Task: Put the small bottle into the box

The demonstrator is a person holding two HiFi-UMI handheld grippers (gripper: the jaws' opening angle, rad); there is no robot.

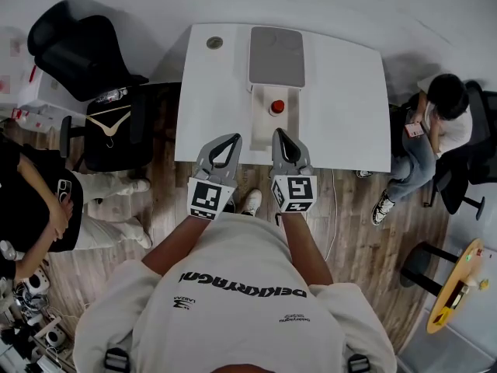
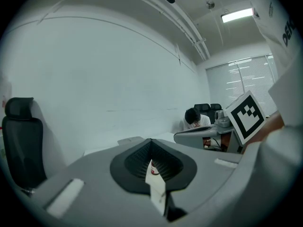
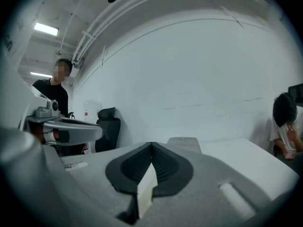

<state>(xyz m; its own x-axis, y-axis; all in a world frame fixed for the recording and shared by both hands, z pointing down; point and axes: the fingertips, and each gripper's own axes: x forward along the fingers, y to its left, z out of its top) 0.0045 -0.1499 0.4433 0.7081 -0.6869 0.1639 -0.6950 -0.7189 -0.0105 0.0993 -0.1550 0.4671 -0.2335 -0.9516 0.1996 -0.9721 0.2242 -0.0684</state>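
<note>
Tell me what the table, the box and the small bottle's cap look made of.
Table: plain white, smooth, low sheen; likely laminate or painted board.
Box: pale, thin straight walls with a flat matte grey lid; cardboard or plastic, I can't tell which.
Small bottle: its cap is an even solid red, probably plastic; the rest is too small to judge.

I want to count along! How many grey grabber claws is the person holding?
2. The left grey two-jaw gripper is over the white table's near edge; the right grey gripper is beside it. No others show.
</note>
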